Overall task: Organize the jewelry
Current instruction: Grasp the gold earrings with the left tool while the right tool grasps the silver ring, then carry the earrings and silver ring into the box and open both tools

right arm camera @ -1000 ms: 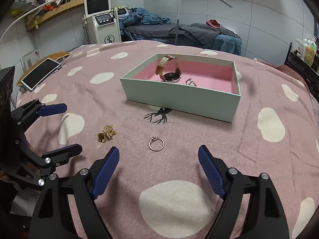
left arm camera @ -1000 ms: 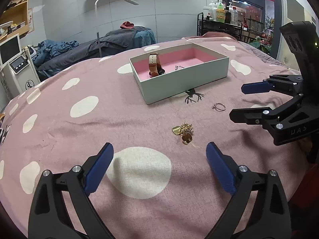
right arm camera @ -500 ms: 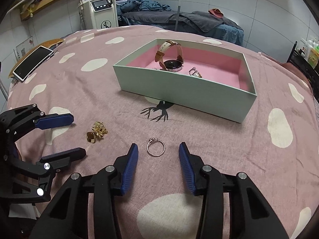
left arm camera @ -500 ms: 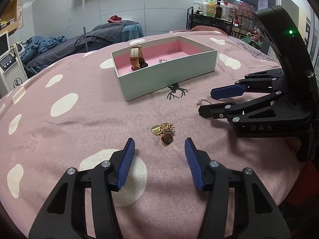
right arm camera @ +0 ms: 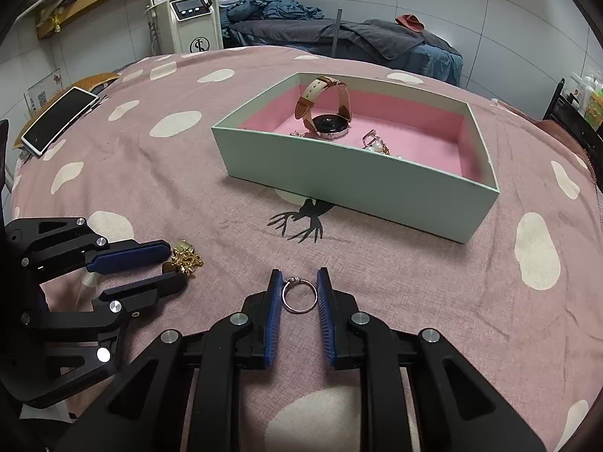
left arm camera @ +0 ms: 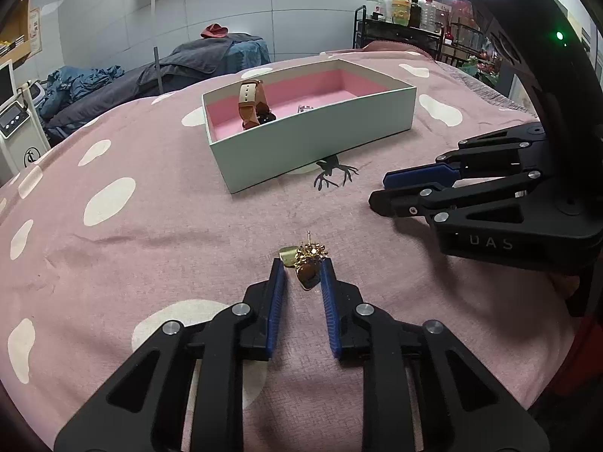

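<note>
Ring (right arm camera: 299, 296) lies flat between right gripper (right arm camera: 299, 286) jaws, closing on its sides. Left gripper (left arm camera: 301, 275) jaws closing round gold earrings (left arm camera: 306, 260). Box (right arm camera: 350, 167) ahead.

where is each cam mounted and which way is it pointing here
Left wrist: sits on the left gripper, angled down at the gold earring between its closing jaws; the right gripper shows at right.
Right wrist: sits on the right gripper, angled down at the ring between its closing jaws; the left gripper shows at left.
Shared: the mint box, the watch inside it, the spotted pink cloth, the earring.
</note>
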The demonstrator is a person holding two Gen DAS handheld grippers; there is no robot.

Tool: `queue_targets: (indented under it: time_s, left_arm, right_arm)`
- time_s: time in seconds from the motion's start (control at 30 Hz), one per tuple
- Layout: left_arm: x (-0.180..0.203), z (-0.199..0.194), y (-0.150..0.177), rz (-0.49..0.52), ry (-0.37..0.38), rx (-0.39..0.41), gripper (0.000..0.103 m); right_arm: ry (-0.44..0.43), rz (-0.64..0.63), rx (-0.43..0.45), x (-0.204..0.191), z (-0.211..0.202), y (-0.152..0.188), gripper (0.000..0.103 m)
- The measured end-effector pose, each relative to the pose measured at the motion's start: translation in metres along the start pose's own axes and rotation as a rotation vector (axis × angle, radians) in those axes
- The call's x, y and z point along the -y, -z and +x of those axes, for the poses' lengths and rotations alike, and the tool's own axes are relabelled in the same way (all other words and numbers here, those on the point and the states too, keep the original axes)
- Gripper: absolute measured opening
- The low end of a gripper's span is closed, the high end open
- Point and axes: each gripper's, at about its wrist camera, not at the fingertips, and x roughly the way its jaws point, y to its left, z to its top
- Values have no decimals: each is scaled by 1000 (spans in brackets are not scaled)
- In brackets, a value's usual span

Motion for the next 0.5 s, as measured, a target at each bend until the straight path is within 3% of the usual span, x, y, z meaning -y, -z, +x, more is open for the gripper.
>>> queue_targets:
  time_s: [0.33,0.4,0.5]
  left_arm:
    - [-1,-3,2,12,-1,7,14]
    - [-1,-5,3,13,0,10,8]
    - [-3,-9,5,11,11,14,8]
  right_arm:
    - [-9,7,3,0,0,-1,18]
    - [-11,10,4,-1,0,-1,18]
    - [-12,12,5,-1,0,-2,18]
